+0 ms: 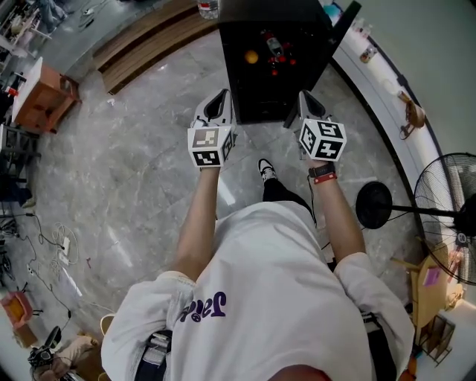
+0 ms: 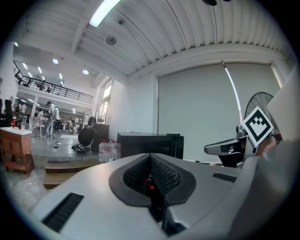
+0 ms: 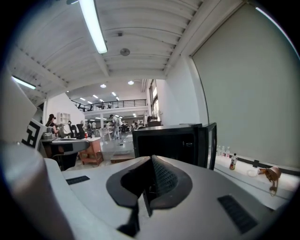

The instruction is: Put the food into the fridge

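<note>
Just ahead of my left tongs [image 1: 217, 103] and right tongs [image 1: 309, 103], the fridge [image 1: 297, 22] stands open with food [image 1: 251, 56] inside. Both tongs are pressed together and empty, so loading looks done.

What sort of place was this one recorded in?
Probably a big open workshop or lab hall, not a home: a railed mezzanine, a ribbed ceiling with strip lights, and a small black fridge standing open on a polished stone floor.
</note>
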`<state>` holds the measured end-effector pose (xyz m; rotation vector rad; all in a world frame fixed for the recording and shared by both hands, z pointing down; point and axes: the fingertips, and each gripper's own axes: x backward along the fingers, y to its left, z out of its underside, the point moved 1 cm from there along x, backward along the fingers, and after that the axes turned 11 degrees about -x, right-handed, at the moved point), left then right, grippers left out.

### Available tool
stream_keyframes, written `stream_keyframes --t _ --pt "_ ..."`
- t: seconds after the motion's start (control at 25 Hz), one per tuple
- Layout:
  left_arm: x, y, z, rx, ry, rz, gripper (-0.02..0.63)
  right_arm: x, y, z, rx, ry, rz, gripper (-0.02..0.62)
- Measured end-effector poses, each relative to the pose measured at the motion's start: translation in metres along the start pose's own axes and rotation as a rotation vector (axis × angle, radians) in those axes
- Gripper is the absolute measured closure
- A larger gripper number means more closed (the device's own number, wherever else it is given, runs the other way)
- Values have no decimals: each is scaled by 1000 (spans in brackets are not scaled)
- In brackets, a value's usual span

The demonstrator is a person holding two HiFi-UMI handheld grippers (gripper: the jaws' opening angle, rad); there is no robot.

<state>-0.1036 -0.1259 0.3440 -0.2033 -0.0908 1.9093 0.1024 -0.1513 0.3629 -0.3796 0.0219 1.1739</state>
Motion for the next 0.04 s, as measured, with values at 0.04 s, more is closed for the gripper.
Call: stream_keyframes --t 0.04 --pt "-1 2 2 3 1 -2 586 -3 3 2 13 17 -17 581"
